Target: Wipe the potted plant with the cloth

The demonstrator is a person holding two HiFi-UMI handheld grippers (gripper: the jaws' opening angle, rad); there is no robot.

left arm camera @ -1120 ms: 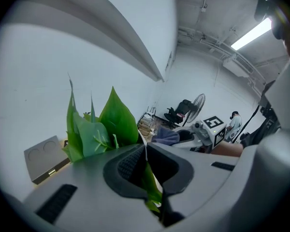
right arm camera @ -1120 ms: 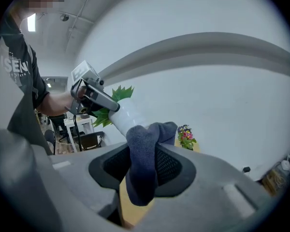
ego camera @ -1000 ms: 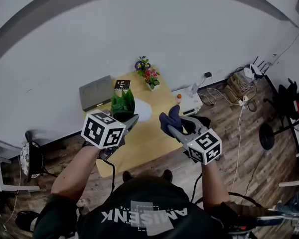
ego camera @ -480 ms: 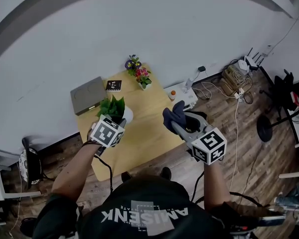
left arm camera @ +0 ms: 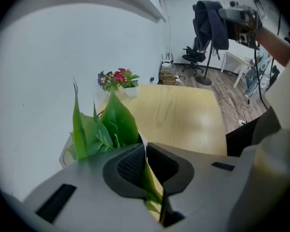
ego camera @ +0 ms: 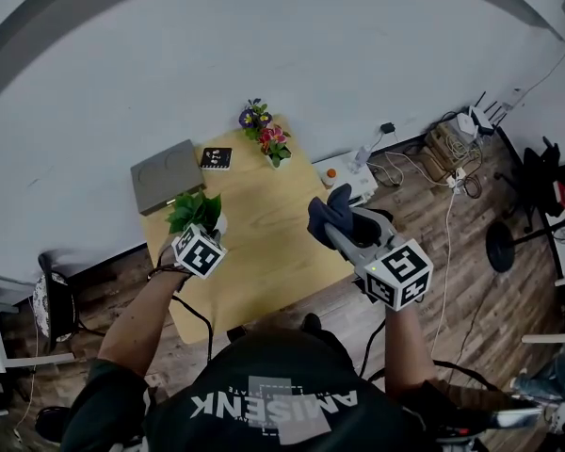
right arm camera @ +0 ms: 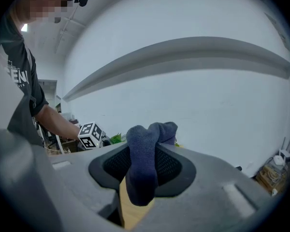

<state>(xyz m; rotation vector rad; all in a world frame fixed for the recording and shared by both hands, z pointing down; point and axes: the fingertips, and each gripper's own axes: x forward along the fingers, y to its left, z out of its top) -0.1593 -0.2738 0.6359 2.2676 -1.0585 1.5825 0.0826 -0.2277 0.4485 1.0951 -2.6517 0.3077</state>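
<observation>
Head view: left gripper (ego camera: 210, 233) has lowered the potted plant (ego camera: 194, 212) to the left edge of the desk (ego camera: 264, 248). Left gripper view: jaws pinch its rim, just easing apart. Right gripper view: right gripper (right arm camera: 143, 167) clamps the cloth (right arm camera: 150, 134), ready to wipe

Flowers (ego camera: 266, 136), dark card (ego camera: 216, 158) and grey box (ego camera: 165, 175) line the far side of the table (ego camera: 273, 238).
</observation>
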